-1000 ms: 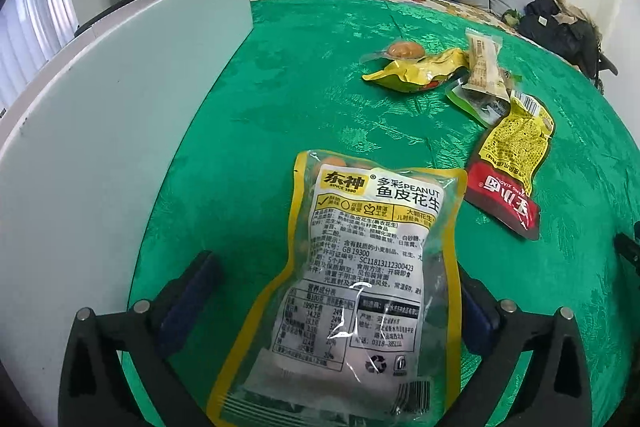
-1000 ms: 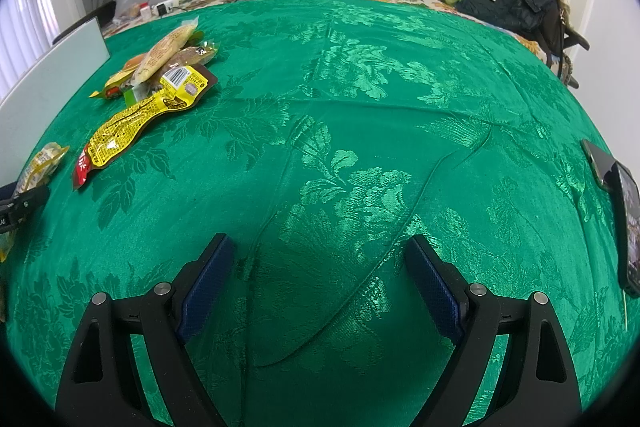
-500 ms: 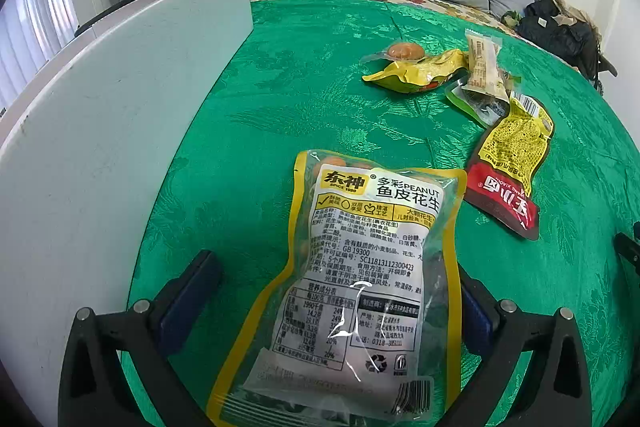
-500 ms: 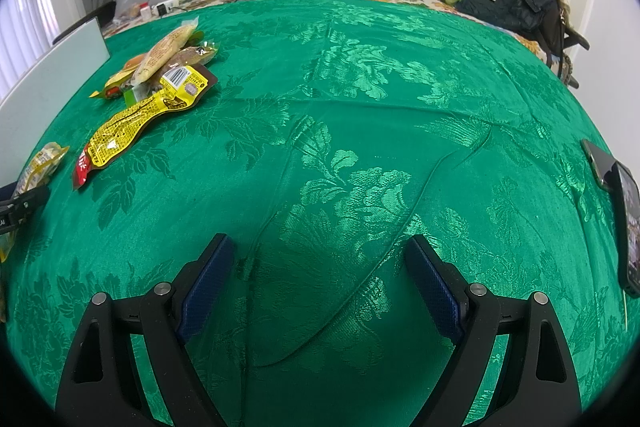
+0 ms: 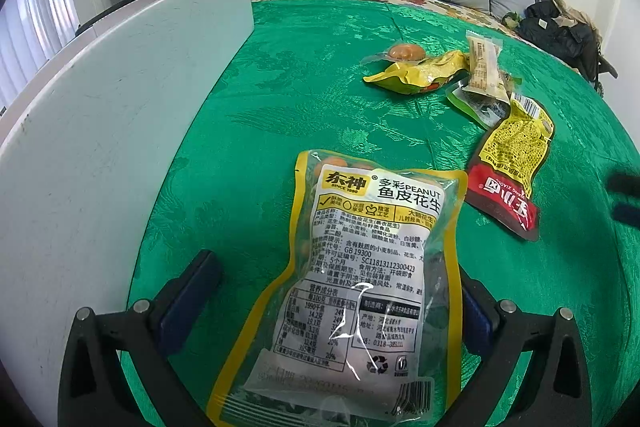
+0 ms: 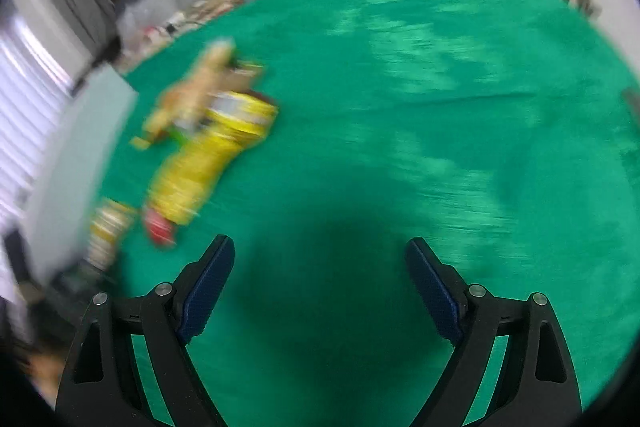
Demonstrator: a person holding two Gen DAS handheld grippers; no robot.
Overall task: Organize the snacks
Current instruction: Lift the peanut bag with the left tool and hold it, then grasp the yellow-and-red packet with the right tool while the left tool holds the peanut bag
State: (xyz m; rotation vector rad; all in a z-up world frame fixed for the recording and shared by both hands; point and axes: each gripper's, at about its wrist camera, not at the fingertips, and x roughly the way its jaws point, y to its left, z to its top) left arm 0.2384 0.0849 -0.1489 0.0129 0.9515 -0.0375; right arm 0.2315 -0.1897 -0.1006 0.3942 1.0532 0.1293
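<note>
Peanut bag (image 5: 360,267) lies between spread left tongs (image 5: 336,291).

On the clear, yellow-edged plastic peanut bag (image 5: 360,279) lying near the camera, "东神 SINCE 1990", "多彩PEANUT" and "鱼皮花生" are printed at its far end. Lower on the same label, "GB 19300", "SC11813112300423" and "0318-" can be read beside a nutrition table. On the yellow and red foil pouch (image 5: 510,163) to the right, upside-down white characters are seen, not readable with certainty.
</note>
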